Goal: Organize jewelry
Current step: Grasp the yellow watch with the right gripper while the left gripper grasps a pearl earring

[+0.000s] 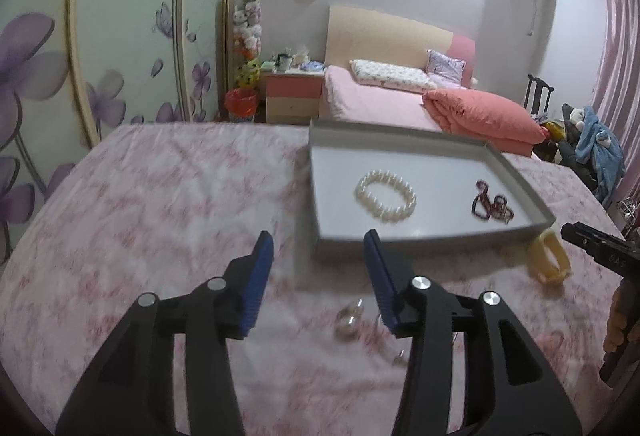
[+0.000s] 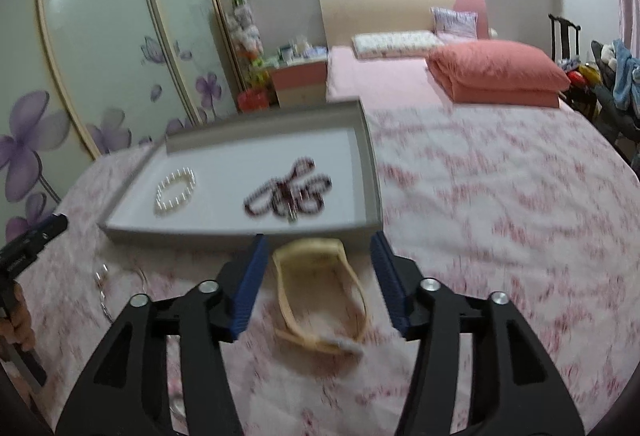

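A grey shallow tray lies on the pink floral cloth. In it are a white pearl bracelet and a dark red bead string. A cream yellow bangle lies on the cloth just in front of the tray. My right gripper is open, its jaws standing either side of the bangle's far end, not touching it. My left gripper is open and empty over the cloth before the tray's near left corner. Small clear pieces lie between its fingers.
The cloth-covered table has bare room left of the tray and to the right. A thin chain lies on the cloth at the left in the right wrist view. Behind are a bed, nightstand and flowered wardrobe doors.
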Demonstrator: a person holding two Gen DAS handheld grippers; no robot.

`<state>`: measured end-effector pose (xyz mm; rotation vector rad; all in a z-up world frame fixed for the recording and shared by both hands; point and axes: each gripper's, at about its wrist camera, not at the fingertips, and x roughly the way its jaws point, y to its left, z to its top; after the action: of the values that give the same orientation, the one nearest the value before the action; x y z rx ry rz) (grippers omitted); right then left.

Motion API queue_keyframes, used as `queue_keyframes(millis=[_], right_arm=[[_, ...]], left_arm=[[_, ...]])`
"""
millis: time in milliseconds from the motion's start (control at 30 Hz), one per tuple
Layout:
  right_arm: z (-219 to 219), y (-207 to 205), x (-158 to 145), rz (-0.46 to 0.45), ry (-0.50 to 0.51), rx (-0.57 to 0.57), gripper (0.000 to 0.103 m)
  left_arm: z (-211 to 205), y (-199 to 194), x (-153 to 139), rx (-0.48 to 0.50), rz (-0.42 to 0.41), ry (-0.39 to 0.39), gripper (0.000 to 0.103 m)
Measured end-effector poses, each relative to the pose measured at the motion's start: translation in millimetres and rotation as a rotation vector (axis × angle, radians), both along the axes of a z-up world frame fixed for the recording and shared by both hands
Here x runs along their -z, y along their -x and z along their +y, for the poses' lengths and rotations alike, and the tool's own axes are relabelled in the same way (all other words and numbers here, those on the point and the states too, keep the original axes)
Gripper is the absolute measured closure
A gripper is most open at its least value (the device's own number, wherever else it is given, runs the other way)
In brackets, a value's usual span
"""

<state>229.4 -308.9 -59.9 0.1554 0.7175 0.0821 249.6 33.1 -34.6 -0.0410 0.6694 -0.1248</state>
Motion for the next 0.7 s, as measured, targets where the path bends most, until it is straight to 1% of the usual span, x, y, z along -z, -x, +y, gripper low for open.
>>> queue_keyframes(millis=[167,300,400,600,633,667,700], right_arm=[[9,0,12,0.044,0.045,-0.020,0.029],[16,-7,17,0.072,0.094,-0.021,0.028],[16,-12,22,0.097,0.100,-0.012,0.028],[20,-15,26,0.113,0.112,-0.022,0.029],[21,-15,27,0.114,0.112,-0.022,0.030],[20,-16,27,0.116,0.112,-0.022,0.035],[21,-16,28,0.118,0.117,-0.017,0.037]], left_arm=[[0,8,10,0.008,0.038,-0.016,0.052],[-1,11,17,0.014,0.067,-0.049,0.052],[-2,12,23,0.020,0.091,-0.060,0.052],[-7,10,33,0.053,0.133,-0.082,0.052],[-9,9,34,0.062,0.137,-0.081,0.052],[-10,9,35,0.069,0.140,-0.081,0.052],[-12,9,36,0.075,0.142,-0.085,0.052]])
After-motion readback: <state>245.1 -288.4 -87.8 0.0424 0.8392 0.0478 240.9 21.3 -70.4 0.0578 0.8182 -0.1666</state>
